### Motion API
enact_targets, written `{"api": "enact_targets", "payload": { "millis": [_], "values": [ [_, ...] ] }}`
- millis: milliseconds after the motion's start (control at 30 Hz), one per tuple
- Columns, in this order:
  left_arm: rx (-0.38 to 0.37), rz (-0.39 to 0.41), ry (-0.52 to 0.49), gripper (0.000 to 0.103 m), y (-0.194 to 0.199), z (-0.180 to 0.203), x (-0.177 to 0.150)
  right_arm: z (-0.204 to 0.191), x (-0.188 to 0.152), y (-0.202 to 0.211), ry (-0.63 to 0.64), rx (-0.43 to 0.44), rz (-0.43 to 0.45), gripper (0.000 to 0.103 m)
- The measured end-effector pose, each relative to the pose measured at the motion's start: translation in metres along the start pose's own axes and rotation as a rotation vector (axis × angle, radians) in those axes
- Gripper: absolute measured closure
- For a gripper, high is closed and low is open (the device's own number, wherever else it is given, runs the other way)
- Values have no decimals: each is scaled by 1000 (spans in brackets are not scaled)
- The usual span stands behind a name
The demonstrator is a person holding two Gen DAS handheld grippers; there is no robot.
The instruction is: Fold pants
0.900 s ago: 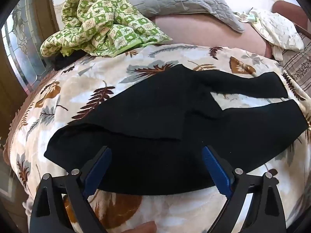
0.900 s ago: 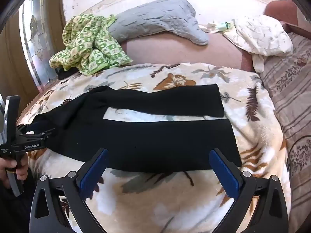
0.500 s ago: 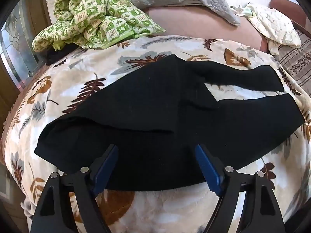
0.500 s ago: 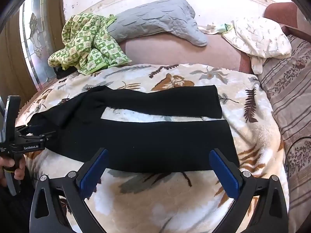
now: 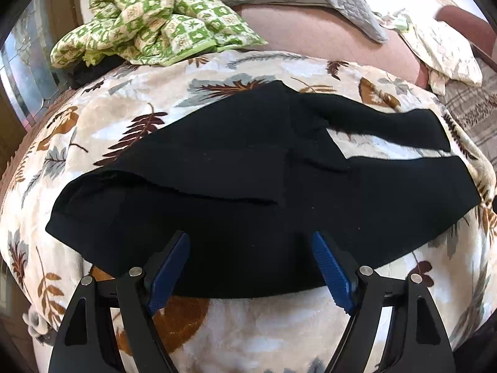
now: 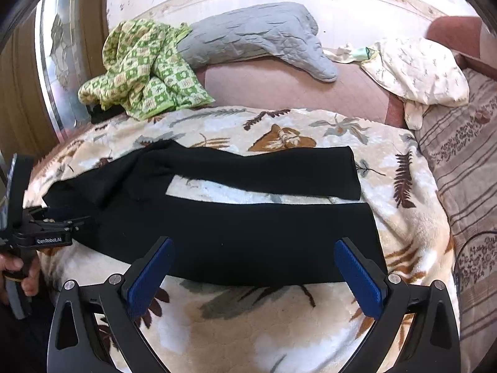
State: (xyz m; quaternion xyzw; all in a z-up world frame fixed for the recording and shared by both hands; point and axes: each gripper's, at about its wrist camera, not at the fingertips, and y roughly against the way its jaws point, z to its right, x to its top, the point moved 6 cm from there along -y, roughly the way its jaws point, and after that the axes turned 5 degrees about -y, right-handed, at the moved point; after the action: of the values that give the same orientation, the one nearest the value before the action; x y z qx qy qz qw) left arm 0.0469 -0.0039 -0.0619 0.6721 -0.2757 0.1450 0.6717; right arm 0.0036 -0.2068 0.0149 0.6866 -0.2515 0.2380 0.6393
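Pants (image 5: 236, 205), black and soft, lie spread flat on the leaf-print blanket (image 5: 254, 329), waist toward the left side and the two legs running off to the right with a strip of blanket showing between them.

Nearest in the left wrist view, the left gripper (image 5: 248, 251) hovers with its blue pads spread wide over the near edge of the waist section, holding nothing. In the right wrist view the right gripper (image 6: 253, 259) is likewise spread wide and empty, poised over the near edge of the near leg (image 6: 248, 233); the left tool shows at the left border with its tips at the waistband, though whether they touch cloth cannot be told from there.

Beyond the near leg lies the far leg (image 6: 264, 168), slightly splayed away. Further back sit a green checked cloth (image 6: 146, 68), a grey quilted pillow (image 6: 257, 40) and a pale floral pillow (image 6: 416, 71).

Judging by the layout, no fold has been made: this looks like the reach before the first grasp. The next move likely calls for both claws to close on the near edge, one at the waist and one along the leg, then lift and carry it across onto the far leg so the two legs stack evenly.
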Motion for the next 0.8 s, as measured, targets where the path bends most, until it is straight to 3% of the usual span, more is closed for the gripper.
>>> {"api": "enact_targets", "payload": {
  "millis": [33, 100, 200, 267, 333, 567, 700, 800],
  "values": [
    [4, -4, -10, 35, -1, 2, 0, -1, 0, 0, 6, -2, 0, 1],
    [23, -15, -25, 40, -4, 3, -1, -3, -1, -1, 19, 1, 6, 1],
    [52, -40, -55, 42, -10, 7, -3, -4, 0, -1, 36, -12, 22, 1],
    [54, -31, -59, 37, -9, 8, -1, -3, 0, -1, 37, -14, 26, 1],
    [58, -24, -50, 17, -8, 8, -1, -3, 0, -1, 38, -15, 28, 1],
    [36, -1, -41, 15, -4, 8, -3, -3, 0, -1, 42, -16, 29, 1],
    [22, 18, -36, 3, 0, 5, -3, -1, 0, 0, 40, -20, 35, 1],
    [21, 36, -40, 1, 4, 4, -3, -1, 0, 2, 40, -25, 42, 1]
  ]
}}
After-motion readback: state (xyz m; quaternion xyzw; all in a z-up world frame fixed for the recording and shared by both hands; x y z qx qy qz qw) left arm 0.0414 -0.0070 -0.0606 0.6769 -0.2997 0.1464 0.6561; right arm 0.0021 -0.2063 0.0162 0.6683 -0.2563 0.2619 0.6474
